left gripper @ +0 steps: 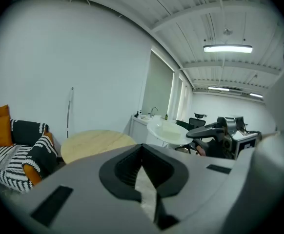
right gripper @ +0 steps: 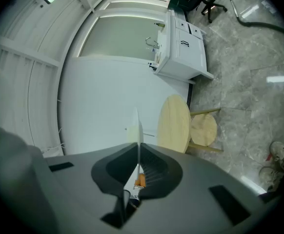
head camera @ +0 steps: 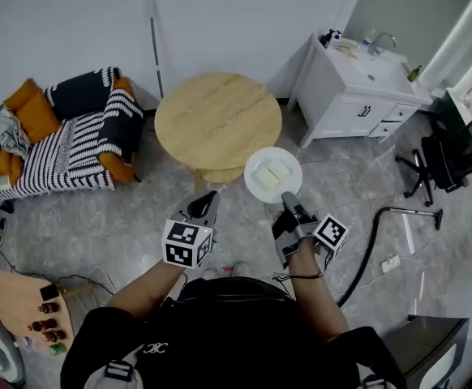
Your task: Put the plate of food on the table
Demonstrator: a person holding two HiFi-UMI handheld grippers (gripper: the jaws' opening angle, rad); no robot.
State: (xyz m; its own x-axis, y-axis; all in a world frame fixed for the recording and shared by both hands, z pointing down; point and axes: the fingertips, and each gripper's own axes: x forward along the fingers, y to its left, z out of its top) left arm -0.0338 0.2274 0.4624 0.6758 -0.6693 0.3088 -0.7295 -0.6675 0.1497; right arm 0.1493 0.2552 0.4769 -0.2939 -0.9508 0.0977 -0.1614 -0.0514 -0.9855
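Note:
A white plate (head camera: 272,174) with pale yellow pieces of food hangs in the air just off the near right edge of the round wooden table (head camera: 218,120). My right gripper (head camera: 287,201) is shut on the plate's near rim. In the right gripper view the plate (right gripper: 139,126) shows edge-on between the jaws, with the table (right gripper: 175,123) beyond. My left gripper (head camera: 208,198) is shut and holds nothing, left of the plate and short of the table. The left gripper view has the table (left gripper: 95,143) ahead and the plate (left gripper: 169,130) at the right.
A sofa (head camera: 74,140) with striped and orange cushions stands left of the table. A white sink cabinet (head camera: 358,87) is at the back right, with an office chair (head camera: 451,156) beyond it. A black hose (head camera: 374,233) curves over the floor at my right. A pole (head camera: 155,39) leans on the wall.

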